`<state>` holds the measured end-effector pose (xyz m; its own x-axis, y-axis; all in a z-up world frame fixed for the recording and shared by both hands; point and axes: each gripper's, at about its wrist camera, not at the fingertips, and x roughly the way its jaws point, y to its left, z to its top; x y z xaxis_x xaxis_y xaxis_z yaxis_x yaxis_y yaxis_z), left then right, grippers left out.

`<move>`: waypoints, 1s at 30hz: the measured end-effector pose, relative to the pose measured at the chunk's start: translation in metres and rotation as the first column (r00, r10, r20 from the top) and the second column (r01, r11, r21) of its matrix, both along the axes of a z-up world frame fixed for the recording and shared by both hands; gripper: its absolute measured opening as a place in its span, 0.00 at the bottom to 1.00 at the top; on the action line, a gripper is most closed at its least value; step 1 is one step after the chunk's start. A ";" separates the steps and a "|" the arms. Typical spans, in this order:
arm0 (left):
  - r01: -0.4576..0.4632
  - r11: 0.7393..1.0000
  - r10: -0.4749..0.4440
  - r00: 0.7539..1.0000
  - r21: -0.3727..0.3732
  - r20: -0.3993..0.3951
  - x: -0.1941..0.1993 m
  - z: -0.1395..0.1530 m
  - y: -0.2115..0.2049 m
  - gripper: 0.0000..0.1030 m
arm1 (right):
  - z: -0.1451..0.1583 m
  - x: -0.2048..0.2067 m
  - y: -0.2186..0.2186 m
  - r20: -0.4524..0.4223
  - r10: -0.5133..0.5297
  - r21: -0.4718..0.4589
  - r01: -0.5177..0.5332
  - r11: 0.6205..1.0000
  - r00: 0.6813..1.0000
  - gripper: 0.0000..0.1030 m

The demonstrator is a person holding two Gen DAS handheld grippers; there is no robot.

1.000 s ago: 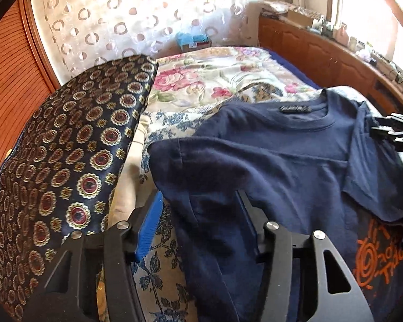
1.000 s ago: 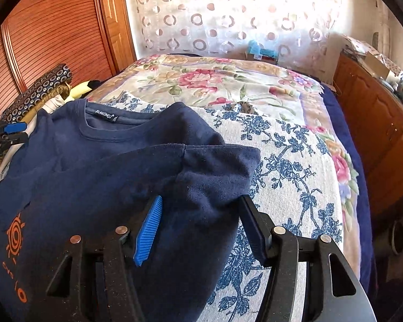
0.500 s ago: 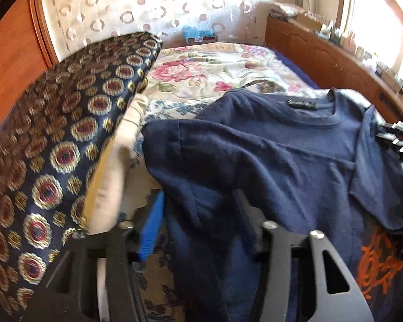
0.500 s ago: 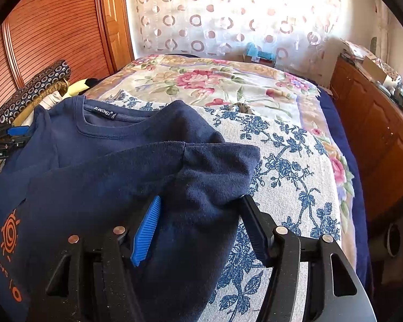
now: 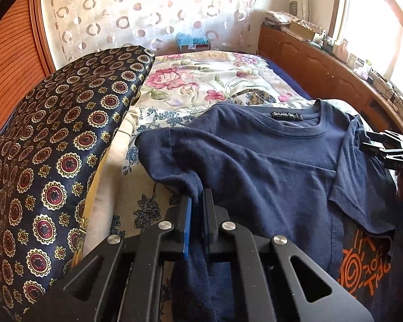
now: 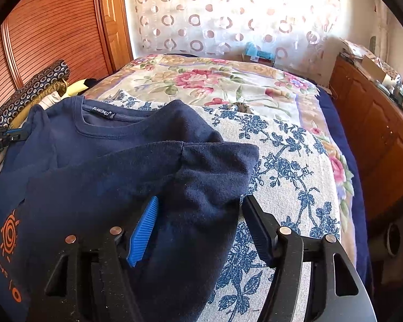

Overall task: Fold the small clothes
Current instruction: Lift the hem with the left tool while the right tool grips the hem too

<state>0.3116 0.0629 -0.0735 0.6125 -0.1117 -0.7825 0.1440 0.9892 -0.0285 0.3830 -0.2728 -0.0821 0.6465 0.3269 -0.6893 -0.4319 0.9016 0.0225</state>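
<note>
Along the bed's (image 6: 295, 161) left edge, left gripper (image 5: 197, 201) has just clamped shut on the navy T-shirt's (image 5: 268, 166) sleeve, having straddled it agape a second ago. Right gripper (image 6: 198, 206) straddles the opposite folded sleeve, jaws wide, probably not touching. Left side now ready to fold inward.

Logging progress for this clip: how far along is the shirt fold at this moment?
Early stage. Done: the navy T-shirt lies on the floral bedspread, its right sleeve folded inward. In hand: the left gripper is shut on the left sleeve; the right gripper is open over the folded sleeve. Left: folding that left side in, then the body.
</note>
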 end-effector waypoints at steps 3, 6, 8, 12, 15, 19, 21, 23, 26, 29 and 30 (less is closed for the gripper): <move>0.004 1.000 -0.004 1.000 0.018 -0.005 0.000 -0.001 -0.001 0.08 | 0.000 0.001 0.000 0.000 -0.001 -0.002 0.001 1.000 1.000 0.65; 0.014 1.000 -0.014 1.000 0.023 0.001 0.002 -0.003 -0.004 0.08 | 0.000 0.001 0.000 0.004 -0.003 -0.001 0.003 1.000 1.000 0.65; 0.022 0.999 -0.022 1.000 0.025 0.011 0.002 -0.002 -0.007 0.08 | 0.000 0.001 0.000 0.003 -0.003 -0.001 0.003 1.000 1.000 0.65; 0.033 0.999 -0.033 0.999 0.006 0.035 -0.004 0.005 -0.008 0.06 | 0.000 0.002 0.000 0.005 0.005 -0.006 -0.005 1.000 1.000 0.65; 0.050 0.999 -0.049 0.997 -0.016 0.065 -0.014 0.015 -0.011 0.06 | 0.002 0.000 0.002 0.007 0.043 0.020 -0.044 0.999 0.999 0.21; 0.072 0.997 -0.068 0.991 -0.037 0.114 -0.035 0.033 -0.015 0.06 | 0.007 -0.012 0.006 0.013 0.069 0.043 -0.070 0.997 0.998 0.08; 0.082 0.995 -0.075 0.987 -0.047 0.144 -0.051 0.045 -0.015 0.06 | 0.016 -0.023 0.000 0.039 0.065 0.082 -0.068 0.994 0.997 0.08; 0.089 0.995 -0.079 0.982 -0.053 0.174 -0.067 0.056 -0.013 0.06 | 0.027 -0.039 -0.004 0.073 0.067 0.103 -0.074 0.992 0.995 0.08; 0.090 0.994 -0.073 0.971 -0.066 0.230 -0.100 0.075 -0.005 0.06 | 0.041 -0.069 -0.011 0.119 0.069 0.123 -0.084 0.989 0.991 0.08; 0.091 0.991 -0.064 0.963 -0.093 0.263 -0.137 0.086 0.004 0.06 | 0.050 -0.108 -0.019 0.158 0.079 0.139 -0.101 0.985 0.984 0.08; 0.088 0.992 -0.059 0.961 -0.096 0.271 -0.151 0.088 0.008 0.06 | 0.051 -0.126 -0.021 0.172 0.086 0.145 -0.111 0.983 0.981 0.08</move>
<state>0.1602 0.0707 0.0141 0.7844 -0.2374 -0.5730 0.2328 0.9690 -0.0828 0.2567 -0.2935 -0.0312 0.7058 0.4883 -0.5132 -0.5277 0.8457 0.0790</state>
